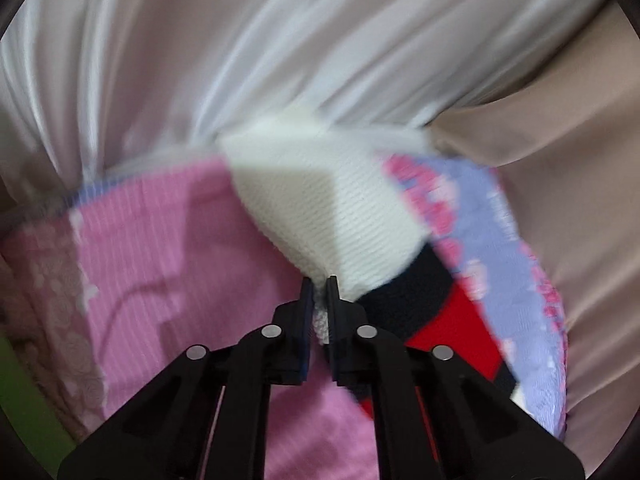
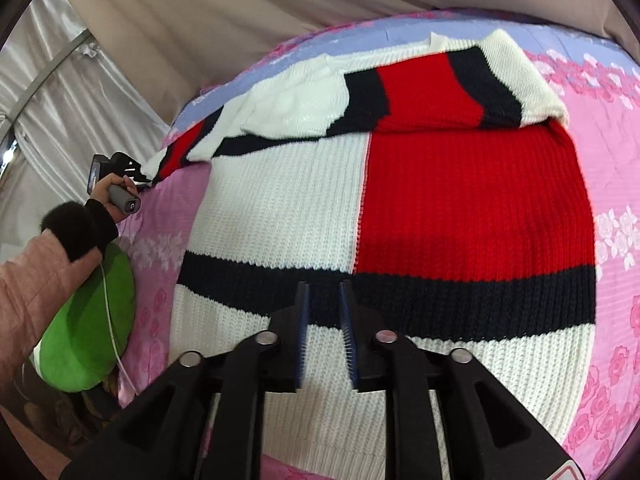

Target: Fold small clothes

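Note:
A knitted sweater in white, red and black blocks lies spread on a pink and lilac flowered bed sheet. Its right sleeve is folded across the top. My left gripper is shut on the white cuff of the left sleeve and holds it lifted above the sheet. It also shows in the right wrist view, at the far left edge of the sweater. My right gripper hovers over the sweater's black hem stripe, its jaws slightly apart and empty.
A green cushion lies at the bed's left side, with a thin white cable across it. Silvery white curtains and beige fabric hang behind the bed. The person's pink-sleeved arm reaches in from the left.

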`<state>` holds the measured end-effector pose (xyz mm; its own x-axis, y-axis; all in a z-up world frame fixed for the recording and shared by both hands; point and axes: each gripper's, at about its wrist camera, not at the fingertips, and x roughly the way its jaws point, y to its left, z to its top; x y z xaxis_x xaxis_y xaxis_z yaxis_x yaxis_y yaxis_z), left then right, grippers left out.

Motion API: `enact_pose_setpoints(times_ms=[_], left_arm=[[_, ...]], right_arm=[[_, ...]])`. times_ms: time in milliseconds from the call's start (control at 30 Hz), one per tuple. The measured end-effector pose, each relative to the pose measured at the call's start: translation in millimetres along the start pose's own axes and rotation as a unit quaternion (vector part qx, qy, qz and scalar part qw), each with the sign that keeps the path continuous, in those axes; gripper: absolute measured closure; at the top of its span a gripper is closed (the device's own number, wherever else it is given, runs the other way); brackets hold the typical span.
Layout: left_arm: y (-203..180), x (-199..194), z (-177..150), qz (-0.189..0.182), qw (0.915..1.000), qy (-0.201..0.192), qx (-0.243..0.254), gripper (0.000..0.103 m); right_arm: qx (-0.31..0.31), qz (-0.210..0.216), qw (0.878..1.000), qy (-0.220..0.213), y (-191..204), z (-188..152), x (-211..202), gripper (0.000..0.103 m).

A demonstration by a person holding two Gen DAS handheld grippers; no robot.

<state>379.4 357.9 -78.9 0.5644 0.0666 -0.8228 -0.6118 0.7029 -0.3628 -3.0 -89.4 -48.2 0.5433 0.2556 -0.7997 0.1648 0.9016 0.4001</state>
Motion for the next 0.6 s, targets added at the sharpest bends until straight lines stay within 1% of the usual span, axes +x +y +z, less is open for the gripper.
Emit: enact_pose_setpoints(times_ms=[67,100,133,167,200,233,300,333,367,400,433,467,500,533,567,600], left_arm=[[-29.4,-39.5,-4.0,-0.038,0.9976,-0.039,0.041,0.099],[-43.7,-54.0,-8.1,-0.053,0.9956,-0.051,0.057,0.099],[-68.6,-80.2,-19.8,-0.081,0.9906,-0.068,0.086,0.099],[-91.8,-103.3,-34.4,-0.111,0.984,-0.08,0.115,0.099],[-118.3,-126.9,-55.4,-0.142,0.9744,-0.087,0.151,0.099],[-135.4,-142.0,-72.8,-0.163,0.9669,-0.089,0.175,0.099],[-176.2,-169.8,-123.5,-0.212,0.9467,-0.077,0.23,0.099],[-197.9,-181.2,-160.1,-0.237,0.9332,-0.059,0.264,0.099],[-213.0,-186.8,-193.3,-0.255,0.9225,-0.035,0.287,0.099],[-228.1,-188.7,-238.4,-0.277,0.9088,0.005,0.312,0.1],[-234.6,-188.3,-269.0,-0.286,0.8991,0.031,0.33,0.101],[-241.7,-185.1,-308.7,-0.288,0.8874,0.062,0.355,0.1],[-244.8,-180.8,-334.5,-0.284,0.8805,0.081,0.371,0.099],[-245.9,-169.6,-371.7,-0.271,0.8721,0.116,0.39,0.097],[-242.5,-158.3,-397.1,-0.253,0.8705,0.141,0.398,0.096],[-235.3,-148.3,-415.0,-0.231,0.8719,0.158,0.402,0.095]], right_arm=[[0.003,0.002,1.0,-0.007,-1.8,-0.9,-5.1,0.081],[0.005,0.002,1.0,-0.01,-2.9,-0.3,-6.5,0.081],[0.007,0.005,1.0,-0.011,-4.4,0.3,-7.3,0.081],[0.01,0.008,1.0,-0.013,-6.6,0.8,-9.1,0.081],[0.012,0.01,1.0,-0.016,-8.4,0.8,-10.9,0.081],[0.014,0.011,1.0,-0.019,-10.4,1.1,-12.8,0.081],[0.021,0.013,0.999,-0.028,-15.9,1.1,-19.5,0.081],[0.025,0.015,0.999,-0.033,-20.0,0.9,-23.2,0.081],[0.027,0.014,0.999,-0.036,-23.1,0.3,-25.8,0.081],[0.031,0.011,0.999,-0.04,-28.2,-0.7,-29.6,0.081],[0.037,0.009,0.998,-0.044,-33.9,-1.8,-32.9,0.081],[0.044,0.006,0.998,-0.047,-41.2,-3.3,-36.7,0.08],[0.056,-0.002,0.997,-0.051,-50.2,-5.7,-41.2,0.079],[0.065,-0.007,0.996,-0.054,-58.3,-8.2,-44.7,0.078],[0.072,-0.012,0.996,-0.054,-65.9,-10.6,-47.3,0.076],[0.08,-0.019,0.995,-0.055,-74.5,-13.5,-50.2,0.075]])
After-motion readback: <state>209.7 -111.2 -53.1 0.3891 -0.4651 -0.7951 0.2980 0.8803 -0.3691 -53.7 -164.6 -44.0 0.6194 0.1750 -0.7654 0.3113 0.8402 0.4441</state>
